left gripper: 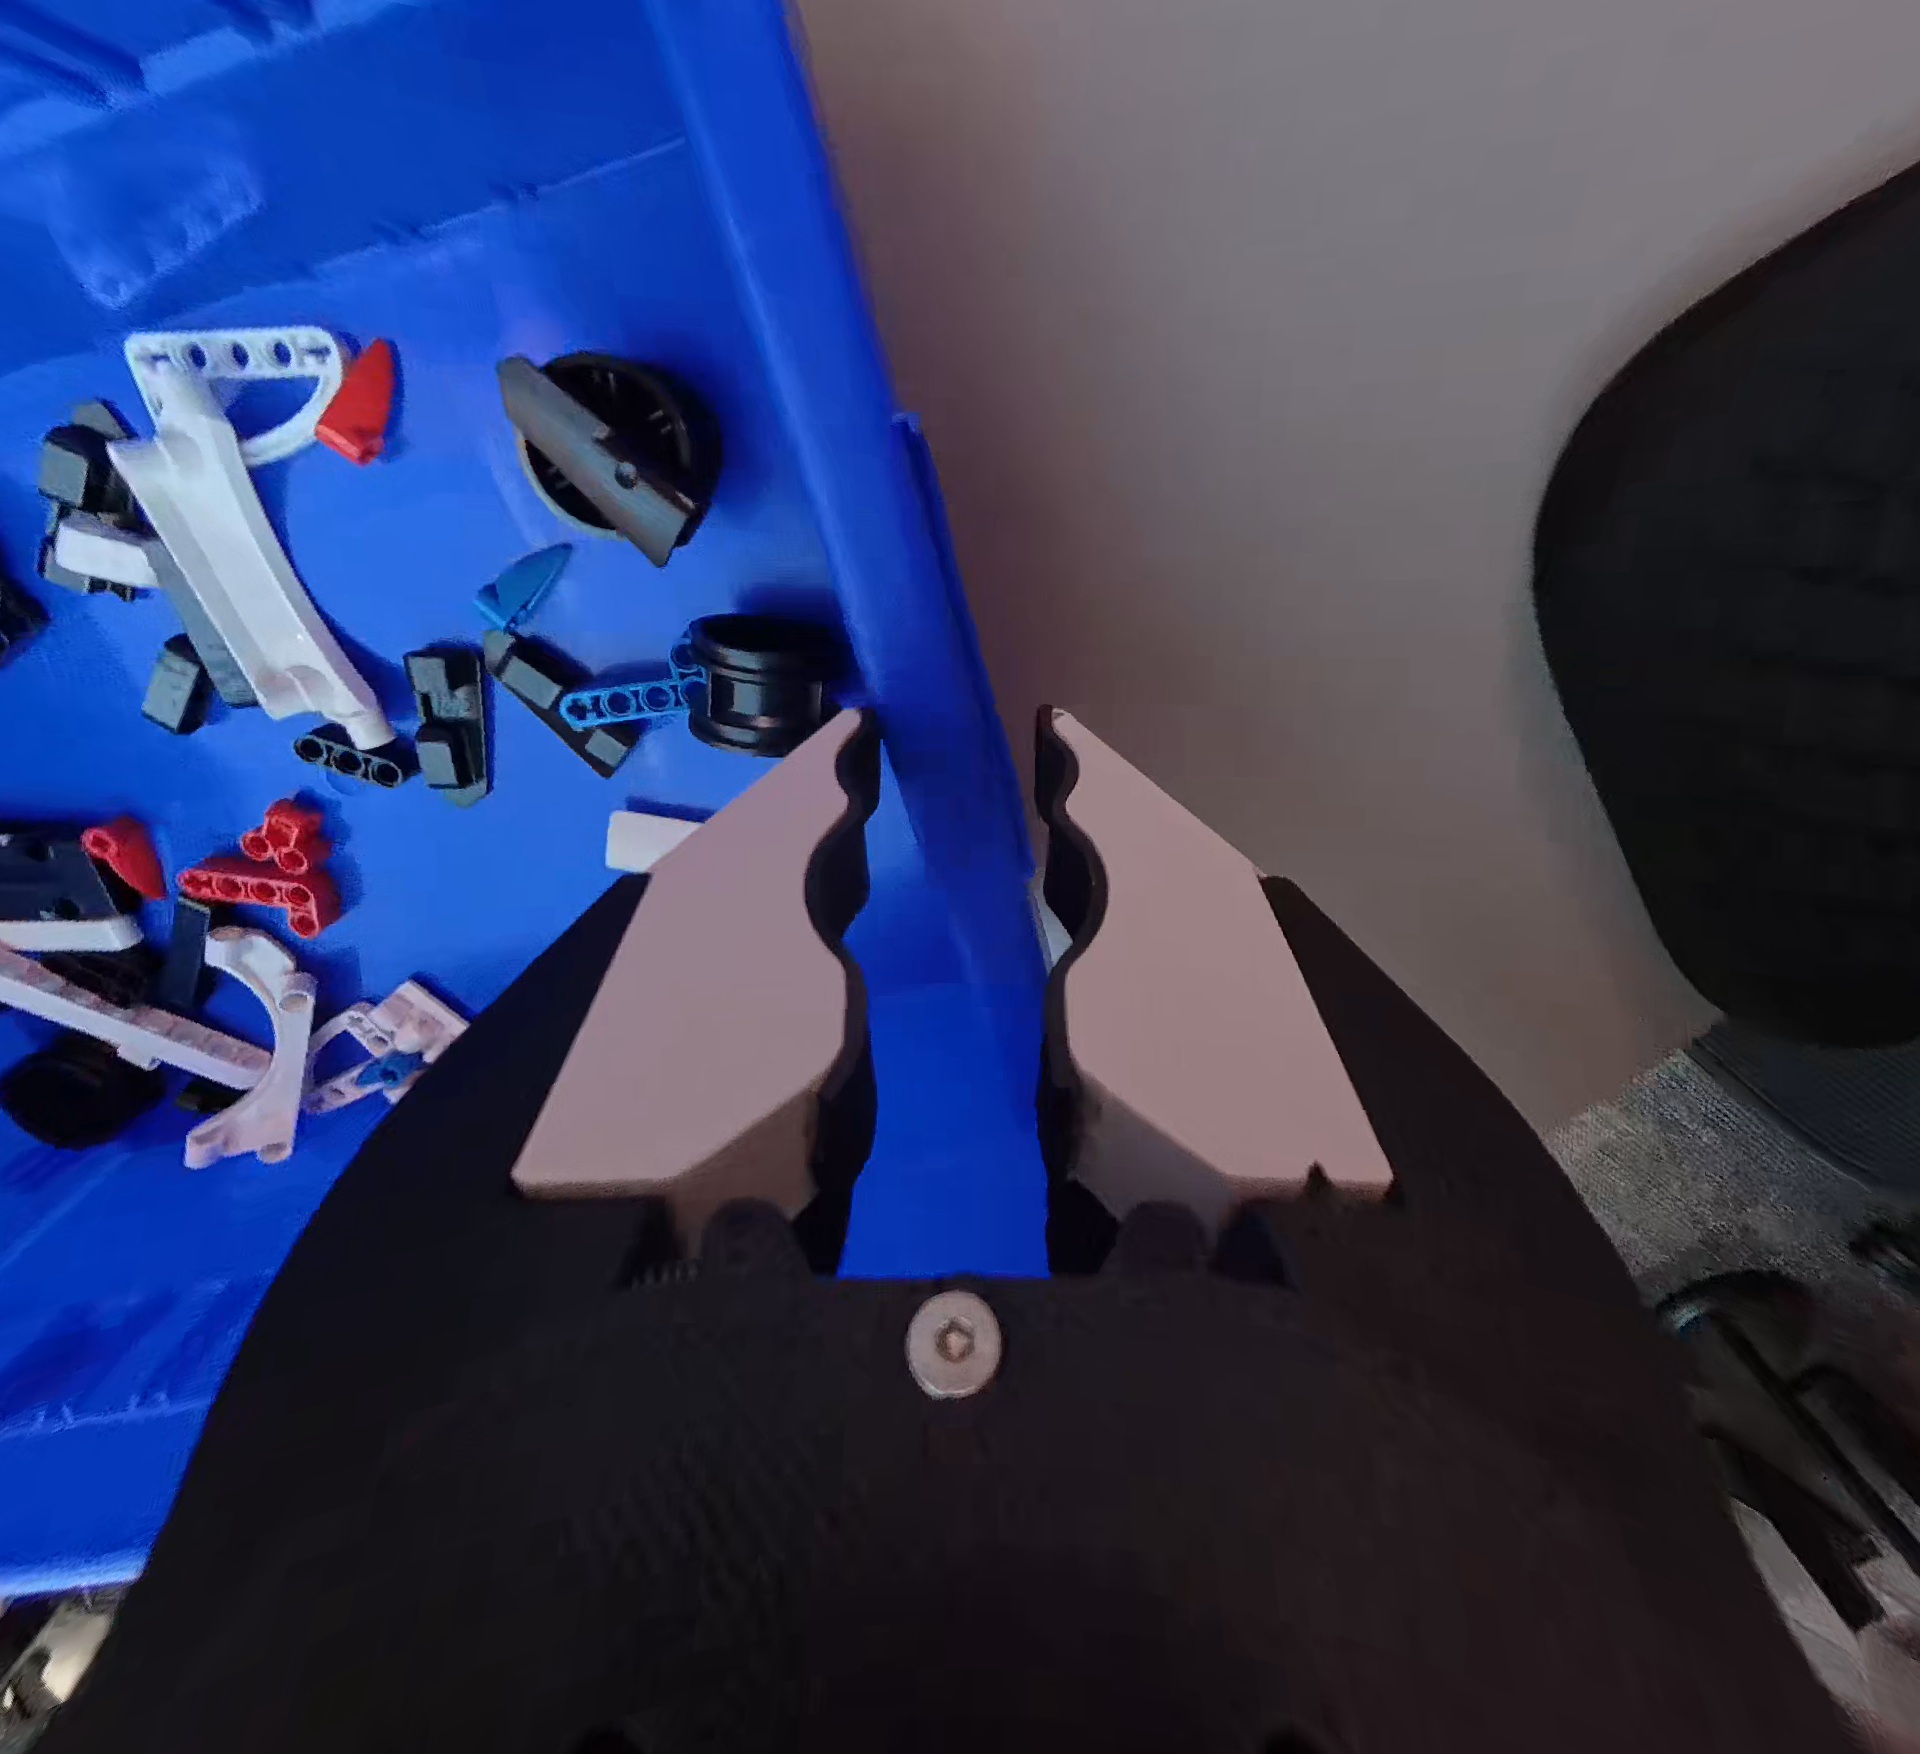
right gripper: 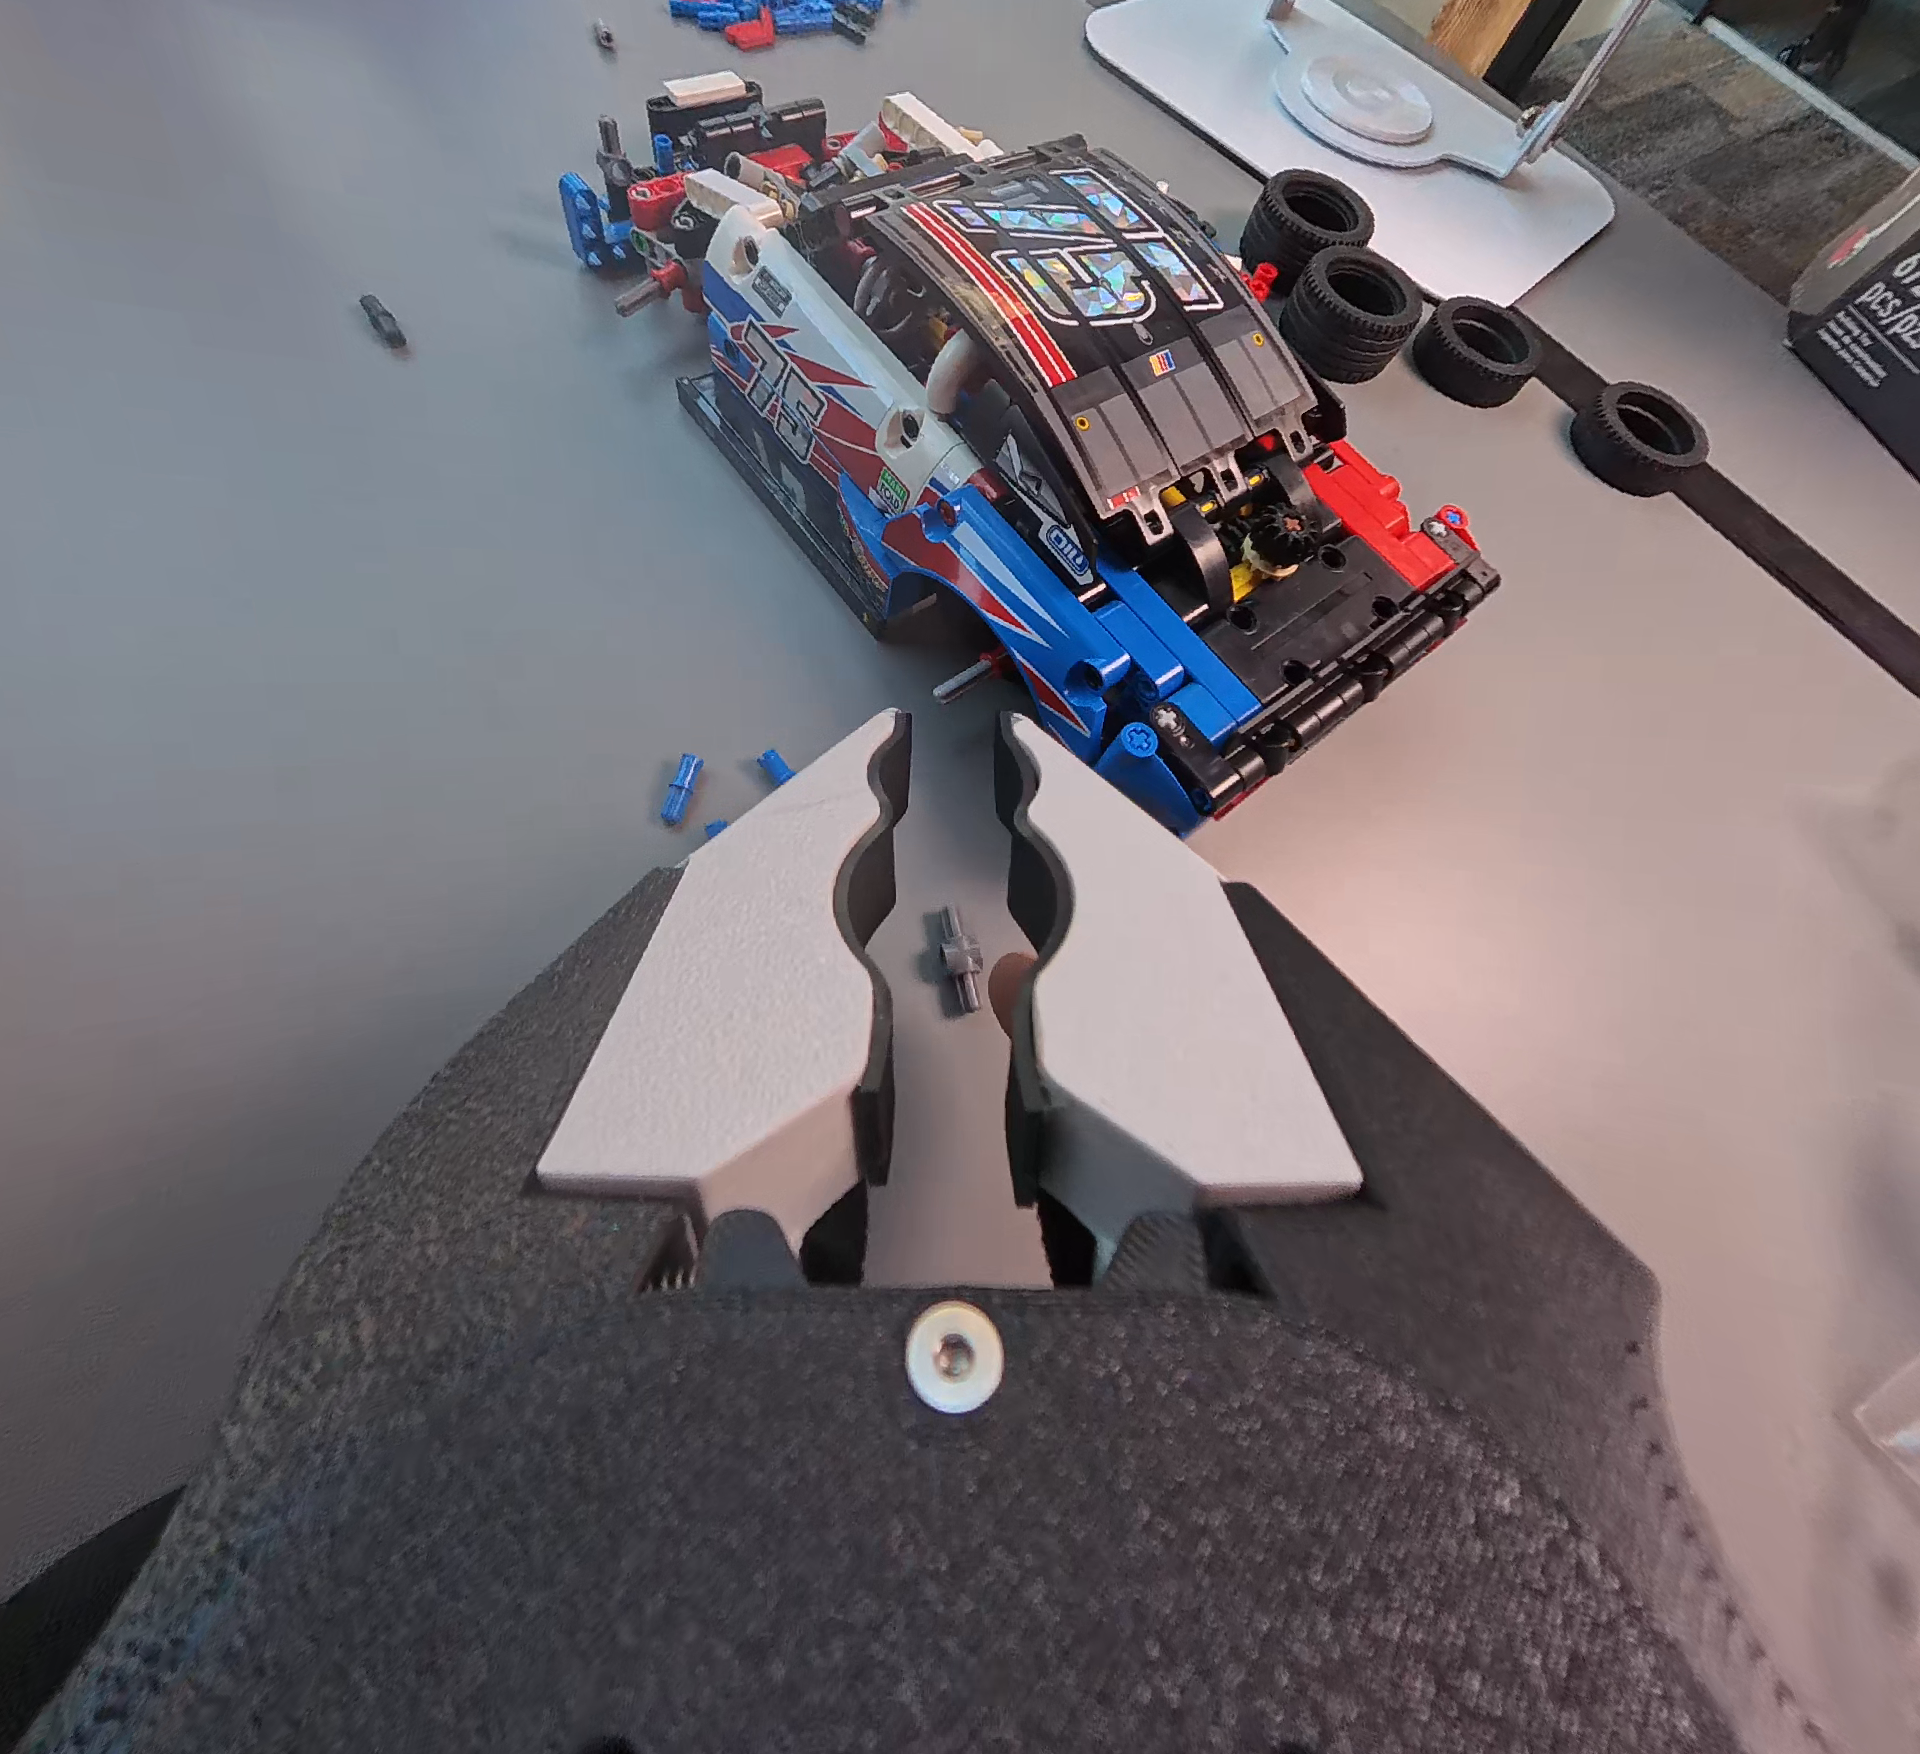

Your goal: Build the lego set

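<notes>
Grey tabletop point(right gripper: 312, 561) carries the lego car point(right gripper: 1018, 457) at twelve o'clock of the right gripper point(right gripper: 954, 728), jaws parted, empty; left gripper point(left gripper: 954, 722), likewise parted, straddles the blue bin point(left gripper: 769, 250) wall.

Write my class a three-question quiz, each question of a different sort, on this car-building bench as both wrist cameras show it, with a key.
1. True or false: the right gripper is shut on a blue pin.
2. How many loose black tyres lie on the table beside the car?
3. Multiple choice: the left gripper hovers over A) the rim of the blue bin, B) the car's roof, C) the tyres.

Key: 1. False; its jaws stand apart, with a small grey pin on the table seen between them. 2. Four. 3. A.
</notes>
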### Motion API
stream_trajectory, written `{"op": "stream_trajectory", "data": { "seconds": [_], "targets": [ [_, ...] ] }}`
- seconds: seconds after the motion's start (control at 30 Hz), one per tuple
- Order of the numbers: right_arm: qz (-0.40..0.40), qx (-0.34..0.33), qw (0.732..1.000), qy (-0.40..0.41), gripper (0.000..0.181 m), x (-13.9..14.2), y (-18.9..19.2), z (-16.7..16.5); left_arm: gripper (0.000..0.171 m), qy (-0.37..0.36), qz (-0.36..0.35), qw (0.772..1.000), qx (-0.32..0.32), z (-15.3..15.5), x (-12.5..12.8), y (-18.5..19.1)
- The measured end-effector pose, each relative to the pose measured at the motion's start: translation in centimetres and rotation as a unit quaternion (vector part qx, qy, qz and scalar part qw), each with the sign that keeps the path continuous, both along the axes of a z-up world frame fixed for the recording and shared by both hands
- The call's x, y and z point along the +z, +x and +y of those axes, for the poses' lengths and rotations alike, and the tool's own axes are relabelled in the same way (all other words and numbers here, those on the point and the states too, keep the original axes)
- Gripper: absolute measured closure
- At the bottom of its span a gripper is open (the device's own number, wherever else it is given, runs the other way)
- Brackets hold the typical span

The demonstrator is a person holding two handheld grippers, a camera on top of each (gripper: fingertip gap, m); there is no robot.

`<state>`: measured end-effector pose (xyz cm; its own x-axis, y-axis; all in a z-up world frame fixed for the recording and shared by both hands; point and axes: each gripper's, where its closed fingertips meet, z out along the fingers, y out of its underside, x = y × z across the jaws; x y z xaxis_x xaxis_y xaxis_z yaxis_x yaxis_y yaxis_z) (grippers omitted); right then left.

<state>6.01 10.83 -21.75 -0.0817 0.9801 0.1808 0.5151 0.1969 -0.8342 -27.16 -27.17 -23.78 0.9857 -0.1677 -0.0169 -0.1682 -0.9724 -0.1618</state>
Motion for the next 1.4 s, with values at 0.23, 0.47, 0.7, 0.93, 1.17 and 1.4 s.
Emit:
{"op": "stream_trajectory", "data": {
  "seconds": [0.23, 0.47, 0.7, 0.93, 1.17, 1.4],
  "targets": [
    [0.010, 0.005, 1.000, 0.005, 0.168, 0.5, 0.2, -0.3, 0.150, 0.022, -0.063, 0.997, 0.024, -0.5, 3.4, 3.3],
    [0.024, -0.001, 1.000, -0.009, 0.170, 0.6, 0.1, -0.2, 0.149, 0.036, 0.003, 0.996, 0.083, -0.9, 4.9, 0.4],
    [0.029, -0.001, 1.000, -0.011, 0.170, 0.8, 0.3, -0.2, 0.152, 0.009, -0.032, 0.998, 0.050, -0.5, 2.1, 3.1],
    [0.026, 0.003, 1.000, -0.009, 0.170, 0.7, 0.2, -0.4, 0.148, -0.003, -0.028, 0.999, 0.031, -0.8, 0.9, 3.1],
    [0.027, 0.005, 1.000, -0.013, 0.170, 0.6, -0.1, -0.5, 0.135, 0.155, 0.066, 0.972, 0.163, 1.7, 8.4, -9.8],
    [0.025, 0.009, 1.000, -0.010, 0.170, 0.4, -0.3, -1.0, 0.127, 0.118, 0.031, 0.964, 0.235, 4.4, 2.8, -17.8]
  ]
}}
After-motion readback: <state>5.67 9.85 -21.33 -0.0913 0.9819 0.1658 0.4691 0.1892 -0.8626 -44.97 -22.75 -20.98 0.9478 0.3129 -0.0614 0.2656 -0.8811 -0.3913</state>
